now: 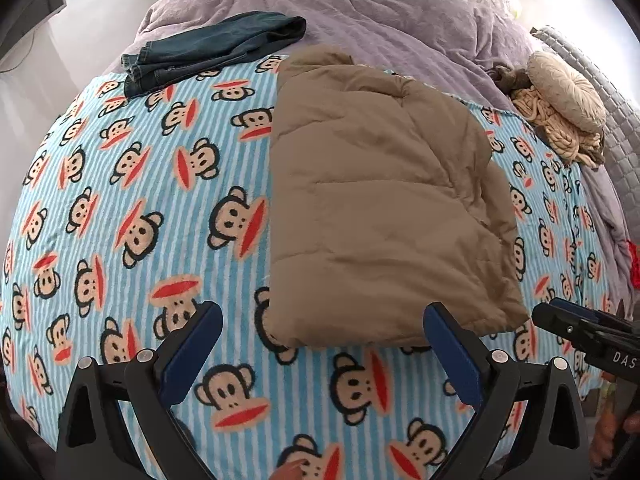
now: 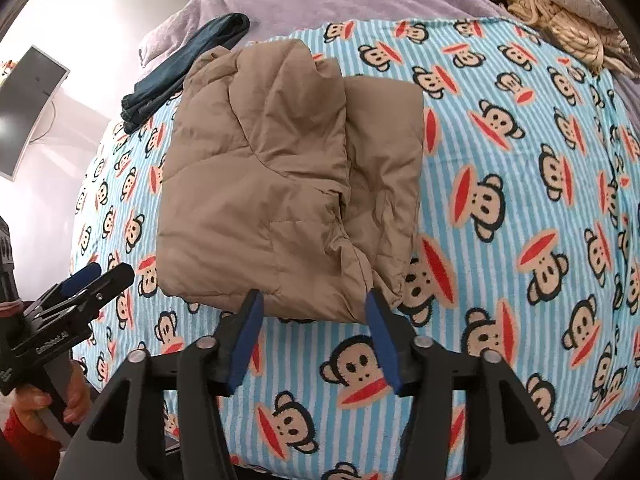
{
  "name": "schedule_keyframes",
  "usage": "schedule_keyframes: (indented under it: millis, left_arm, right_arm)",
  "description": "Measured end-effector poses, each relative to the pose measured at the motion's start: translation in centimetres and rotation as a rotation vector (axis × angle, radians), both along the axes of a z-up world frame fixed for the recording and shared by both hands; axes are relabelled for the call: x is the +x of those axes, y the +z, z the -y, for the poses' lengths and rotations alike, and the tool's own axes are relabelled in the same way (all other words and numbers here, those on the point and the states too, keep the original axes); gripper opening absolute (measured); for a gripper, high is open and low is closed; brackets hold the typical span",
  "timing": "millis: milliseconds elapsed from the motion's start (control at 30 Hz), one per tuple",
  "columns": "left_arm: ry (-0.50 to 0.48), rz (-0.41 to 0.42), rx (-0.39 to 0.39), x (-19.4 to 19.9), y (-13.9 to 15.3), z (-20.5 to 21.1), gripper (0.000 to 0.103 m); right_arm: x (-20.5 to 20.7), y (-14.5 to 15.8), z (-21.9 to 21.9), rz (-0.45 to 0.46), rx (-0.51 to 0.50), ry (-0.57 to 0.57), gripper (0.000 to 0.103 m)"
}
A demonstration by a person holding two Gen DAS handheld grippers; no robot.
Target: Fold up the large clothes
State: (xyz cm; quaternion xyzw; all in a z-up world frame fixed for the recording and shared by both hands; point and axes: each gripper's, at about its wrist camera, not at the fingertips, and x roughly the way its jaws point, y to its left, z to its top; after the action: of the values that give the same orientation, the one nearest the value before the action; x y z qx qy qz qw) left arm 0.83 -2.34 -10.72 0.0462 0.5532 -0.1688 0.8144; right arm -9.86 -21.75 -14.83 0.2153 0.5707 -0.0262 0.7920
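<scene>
Both tongs stand apart, empty: my left gripper (image 1: 322,330) wide, my right gripper (image 2: 312,312) narrower. At twelve o'clock lies the tan padded jacket (image 2: 280,176), folded compact on the monkey blanket (image 2: 500,200); little seems left.

Left wrist view: the scene is seen from above the near edge of the bed, steeply downward along the left gripper (image 1: 324,344), with the folded tan jacket (image 1: 380,208) lying right of centre. Right wrist view: the same bed is seen from a station further right, equally steep and close, with the right gripper (image 2: 314,312) framed at the bottom. Shared by both views are the jacket, the monkey-print blanket (image 1: 140,208), the jeans (image 1: 208,48) and the purple duvet (image 1: 360,12). Each gripper is caught at the edge of the other view.
</scene>
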Motion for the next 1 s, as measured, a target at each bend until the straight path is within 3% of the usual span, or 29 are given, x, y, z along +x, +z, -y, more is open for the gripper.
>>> schedule_keyframes:
  millis: [167, 233, 333, 433, 467, 1000]
  left_arm:
    - [0.03, 0.029, 0.033, 0.0, 1.5, -0.1, 0.102]
    - [0.03, 0.038, 0.054, 0.0, 2.2, 0.0, 0.102]
    - [0.026, 0.084, 0.114, -0.3, 3.4, 0.4, 0.102]
    - [0.026, 0.122, 0.124, -0.5, 4.9, 0.4, 0.102]
    - [0.032, 0.139, 0.133, -0.7, 5.5, 0.4, 0.102]
    - [0.102, 0.21, 0.087, -1.9, 12.2, 0.2, 0.102]
  right_arm:
    - [0.1, 1.6, -0.1, 0.024, -0.014, -0.003, 0.082]
    - [0.2, 2.4, -0.1, 0.037, -0.014, -0.01, 0.084]
    - [0.5, 3.7, -0.2, 0.049, -0.049, -0.022, 0.095]
    - [0.7, 5.1, -0.2, 0.069, -0.096, -0.026, 0.096]
    - [0.7, 5.5, -0.2, 0.078, -0.104, -0.032, 0.103]
    - [-0.3, 12.0, -0.9, 0.182, -0.18, -0.075, 0.103]
